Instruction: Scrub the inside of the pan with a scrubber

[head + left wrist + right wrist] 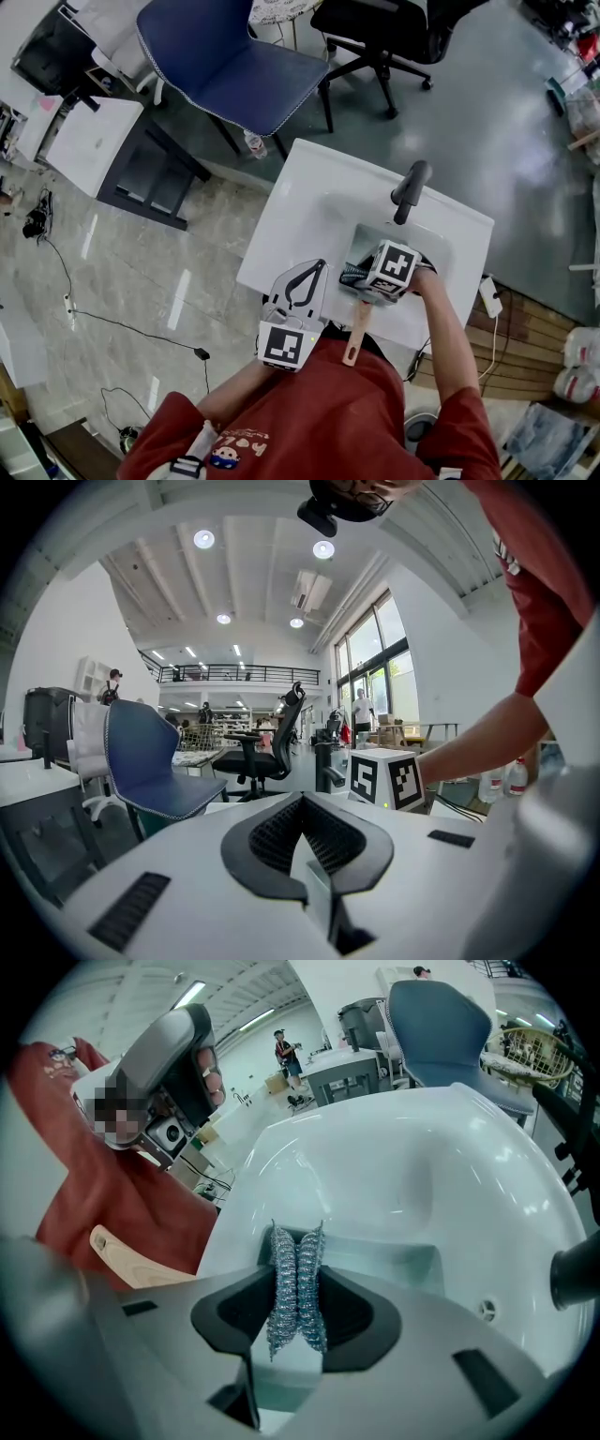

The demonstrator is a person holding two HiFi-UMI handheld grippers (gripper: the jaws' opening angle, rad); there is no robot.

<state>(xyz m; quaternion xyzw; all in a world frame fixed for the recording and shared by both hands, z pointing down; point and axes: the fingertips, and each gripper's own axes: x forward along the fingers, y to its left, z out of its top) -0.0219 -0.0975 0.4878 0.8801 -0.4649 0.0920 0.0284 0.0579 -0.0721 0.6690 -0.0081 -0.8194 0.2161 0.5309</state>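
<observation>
My right gripper (360,277) (296,1251) hangs over the basin of the white sink (309,202), shut on a wad of silvery steel-wool scrubber (296,1283). The pan's pale wooden handle (356,333) (131,1262) sticks out over the sink's near rim toward the person. The pan's body is hidden under the right gripper and its marker cube (394,266). My left gripper (319,268) (302,806) rests over the sink's front left rim, shut with nothing between its jaws. It touches neither the handle nor the pan.
A dark faucet (411,187) rises at the sink's far side. Beyond the sink stand a blue chair (234,70) and a black office chair (375,33). A white side table (89,141) is at the far left, and cables (112,323) trail on the floor.
</observation>
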